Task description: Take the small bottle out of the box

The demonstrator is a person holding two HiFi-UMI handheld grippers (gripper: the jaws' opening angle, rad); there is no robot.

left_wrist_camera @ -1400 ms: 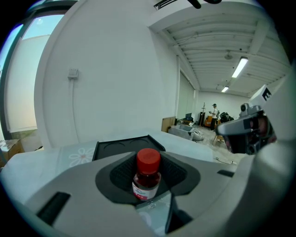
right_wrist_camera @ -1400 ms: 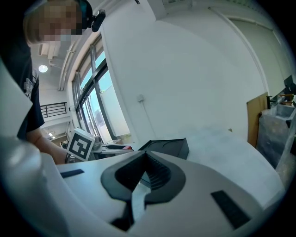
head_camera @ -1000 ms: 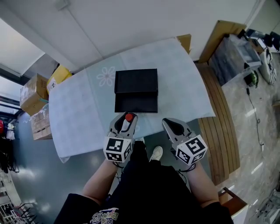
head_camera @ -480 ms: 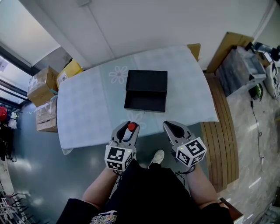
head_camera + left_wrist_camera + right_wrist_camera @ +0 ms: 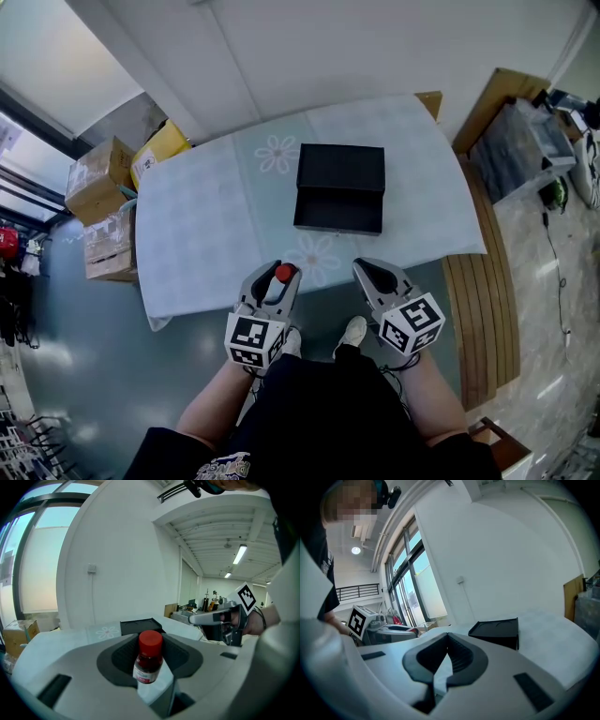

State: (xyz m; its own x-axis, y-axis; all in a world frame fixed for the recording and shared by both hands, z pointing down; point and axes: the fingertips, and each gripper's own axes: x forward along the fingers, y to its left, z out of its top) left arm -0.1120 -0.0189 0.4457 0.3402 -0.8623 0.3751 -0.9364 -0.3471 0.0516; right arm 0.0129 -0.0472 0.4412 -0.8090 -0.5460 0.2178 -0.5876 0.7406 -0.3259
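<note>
The small bottle [image 5: 149,663], red-capped with red contents and a white label, stands upright between the jaws of my left gripper [image 5: 151,667], which is shut on it; its red cap [image 5: 282,273] shows at the left gripper [image 5: 274,277] in the head view. My right gripper [image 5: 374,276] is shut with nothing in it, its jaws meeting in the right gripper view [image 5: 439,670]. The black box [image 5: 340,188] lies open on the table, beyond both grippers; its black box lid [image 5: 497,629] is ahead in the right gripper view.
The table [image 5: 206,225] has a pale cloth with flower prints. Cardboard boxes [image 5: 105,192] are stacked on the floor to its left. A wooden bench [image 5: 478,291] and a grey crate [image 5: 518,141] stand at the right. Both grippers are held off the table's near edge, above the person's legs.
Both grippers have stayed put with the bottle held. The head camera has shifted, so the table and box now lie farther right and farther away in view.
</note>
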